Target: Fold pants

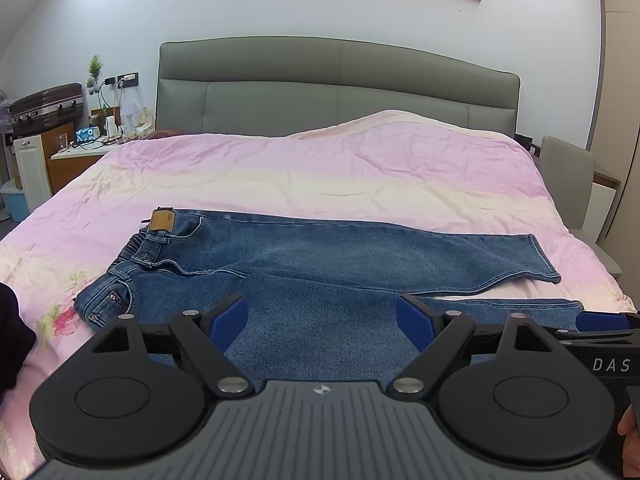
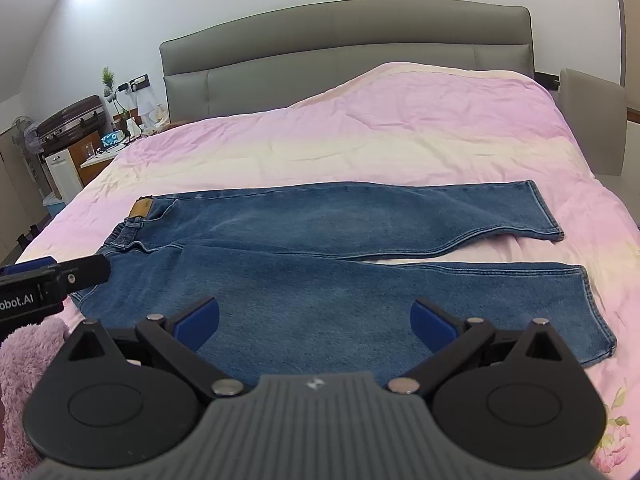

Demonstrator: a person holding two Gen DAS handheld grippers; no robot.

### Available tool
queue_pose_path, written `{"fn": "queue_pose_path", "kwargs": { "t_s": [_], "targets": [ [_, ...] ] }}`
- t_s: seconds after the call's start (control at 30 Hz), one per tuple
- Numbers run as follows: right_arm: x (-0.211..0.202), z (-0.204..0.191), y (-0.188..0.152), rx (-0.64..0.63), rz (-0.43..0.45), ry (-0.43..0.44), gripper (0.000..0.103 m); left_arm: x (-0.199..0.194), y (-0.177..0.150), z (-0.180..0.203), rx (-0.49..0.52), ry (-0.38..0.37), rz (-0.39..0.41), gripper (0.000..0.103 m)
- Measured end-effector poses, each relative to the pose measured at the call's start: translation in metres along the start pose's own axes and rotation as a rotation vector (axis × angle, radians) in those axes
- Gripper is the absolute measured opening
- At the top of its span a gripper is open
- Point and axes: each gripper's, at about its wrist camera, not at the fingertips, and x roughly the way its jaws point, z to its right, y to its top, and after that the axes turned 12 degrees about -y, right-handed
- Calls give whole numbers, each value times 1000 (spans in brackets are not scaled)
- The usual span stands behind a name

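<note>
Blue denim jeans flat on pink quilted bed cover, waistband at 9 o'clock, hems at 3; grey padded headboard at 12.

Both wrist views face the headboard — low, near, sharing the jeans.

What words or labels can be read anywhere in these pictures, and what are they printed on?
"DAS": white letters on the right gripper's black body, cut off by the frame edge.
"obot.AI": white letters on the left gripper's black body, its start cut off.
Tan patch on the jeans waistband: print too small to read.
</note>
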Motion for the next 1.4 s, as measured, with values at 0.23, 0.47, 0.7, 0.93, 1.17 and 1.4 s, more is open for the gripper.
{"fn": "queue_pose_path", "kwargs": {
  "t_s": [0.23,0.47,0.7,0.93,1.17,1.4],
  "targets": [
    [-1,2,-2,11,2,-10,98,2,-2,1,3,2,-10,98],
    [-1,4,-2,24,-8,-14,98,4,-3,2,6,4,-20,98],
    [0,4,-1,30,-11,-20,98,5,-3,3,10,3,-29,98],
    [0,6,-1,35,-15,-25,98,6,-3,3,10,1,-30,98],
    [-1,8,0,40,-18,-26,98,6,-4,3,11,1,-30,98],
    [-1,9,-1,43,-23,-28,98,7,-3,3,9,1,-30,98]
  ]
}}
